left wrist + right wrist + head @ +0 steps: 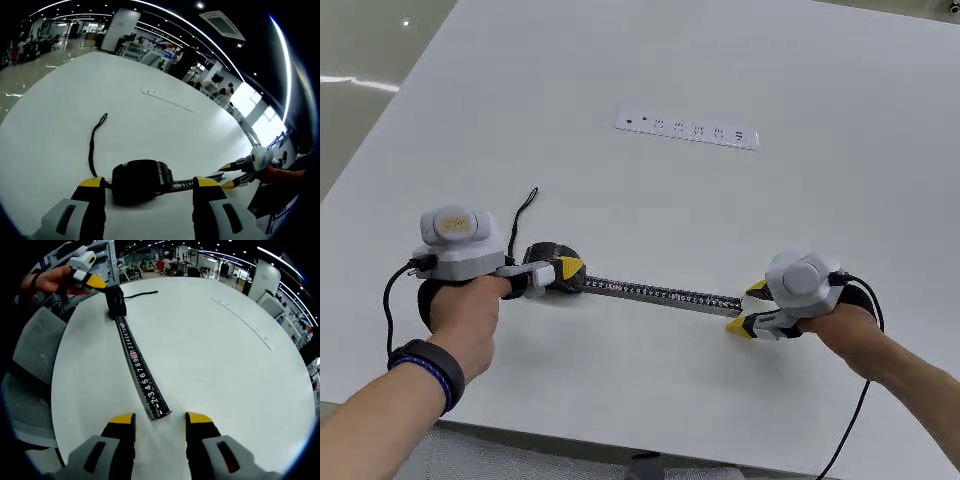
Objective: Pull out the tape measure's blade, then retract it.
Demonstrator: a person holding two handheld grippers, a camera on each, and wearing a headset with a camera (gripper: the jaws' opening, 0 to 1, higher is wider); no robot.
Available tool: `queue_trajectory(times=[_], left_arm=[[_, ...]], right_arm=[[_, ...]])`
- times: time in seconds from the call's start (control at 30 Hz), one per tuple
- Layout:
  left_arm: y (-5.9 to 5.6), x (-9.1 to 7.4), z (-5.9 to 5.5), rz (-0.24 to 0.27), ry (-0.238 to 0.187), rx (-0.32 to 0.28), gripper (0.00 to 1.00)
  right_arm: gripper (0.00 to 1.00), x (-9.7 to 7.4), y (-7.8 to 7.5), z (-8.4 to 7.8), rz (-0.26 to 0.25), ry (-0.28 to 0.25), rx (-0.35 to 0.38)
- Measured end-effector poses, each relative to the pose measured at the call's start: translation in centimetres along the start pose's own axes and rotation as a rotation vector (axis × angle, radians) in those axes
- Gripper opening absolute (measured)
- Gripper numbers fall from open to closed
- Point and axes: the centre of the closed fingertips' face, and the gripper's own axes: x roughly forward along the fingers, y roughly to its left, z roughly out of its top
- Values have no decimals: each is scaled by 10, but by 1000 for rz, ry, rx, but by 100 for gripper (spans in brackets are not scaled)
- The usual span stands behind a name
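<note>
Two pairs of jaws stand open: the left gripper straddles the tape measure's case on the worktop without clamping it, and the right gripper hovers at the end of the blade farthest from the case. Unheld, the blade may whip back and jolt the case.

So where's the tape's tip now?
The tape's tip lies on the white table, right side of the head view, at the mouth of the open right claw.
</note>
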Motion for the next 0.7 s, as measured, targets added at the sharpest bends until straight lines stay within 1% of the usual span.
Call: queue_trajectory(times=[0.13, 0.27, 0.37, 0.5, 0.7], left_arm=[[-1, 2, 0, -1, -1, -14, 68], [-1, 2, 0, -1, 2, -10, 68], [-1, 3, 0, -1, 4, -11, 67], [0, 4, -1, 0, 10, -16, 67], [1, 4, 0, -2, 11, -22, 67]], right_arm=[[33, 2, 3, 3, 21, -11, -23], [20, 2, 4, 4, 29, -21, -26], [16, 2, 5, 4, 33, -22, -25], [16, 2, 7, 4, 41, -26, -23], [16, 2, 8, 3, 37, -22, -26]])
